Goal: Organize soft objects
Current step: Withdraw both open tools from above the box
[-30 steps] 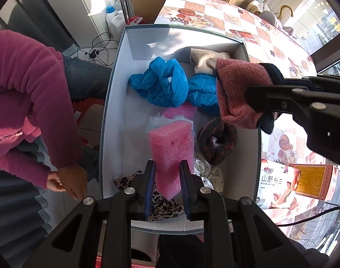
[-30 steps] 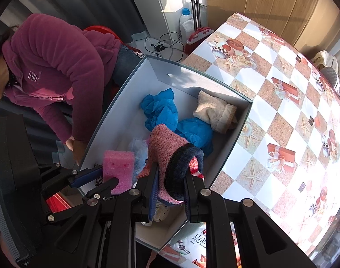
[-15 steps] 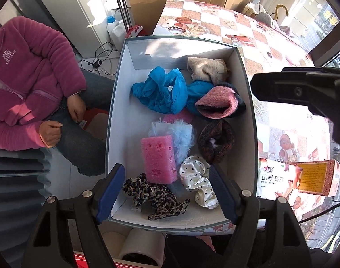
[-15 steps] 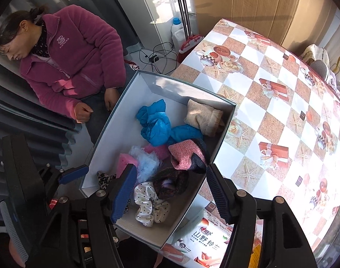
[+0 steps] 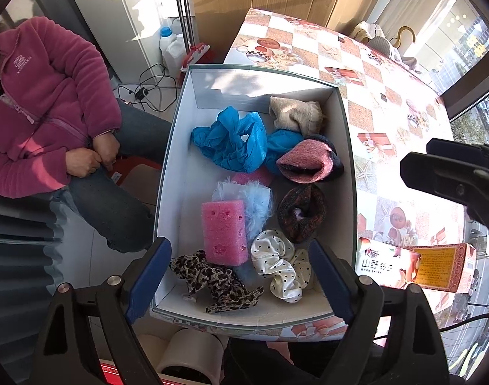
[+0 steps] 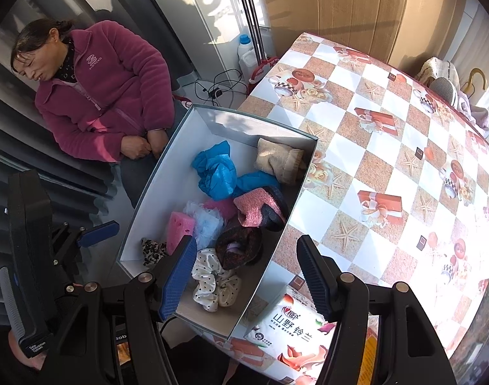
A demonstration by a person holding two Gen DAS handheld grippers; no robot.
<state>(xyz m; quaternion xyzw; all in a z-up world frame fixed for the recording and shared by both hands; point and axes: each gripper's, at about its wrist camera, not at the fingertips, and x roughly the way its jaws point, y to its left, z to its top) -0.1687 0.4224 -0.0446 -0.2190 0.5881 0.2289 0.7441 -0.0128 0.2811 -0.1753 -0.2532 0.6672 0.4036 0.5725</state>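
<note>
Sponge (image 5: 224, 231), light and squashy, lies near the box's (image 5: 180, 147) front edge; we'd pinch its long sides. Both grippers (image 5: 239, 280) (image 6: 246, 277) hang wide, empty, their jaws having just been opening.

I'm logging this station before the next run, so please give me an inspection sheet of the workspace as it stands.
Surface: table with checkered patterned cloth, sunlit.
Job's things: open box at the table edge holds pink sponge, blue cloth, beige sock, pink knit sock, dark scrunchie, polka-dot scrunchie, leopard scrunchie.
Clutter: tissue pack; orange carton.
Grippers: left gripper and right gripper open above the box, jaws just opened, nothing between them.
Cables: black cable on the floor.
Surroundings: seated person in magenta fleece; bottles; mop.
</note>
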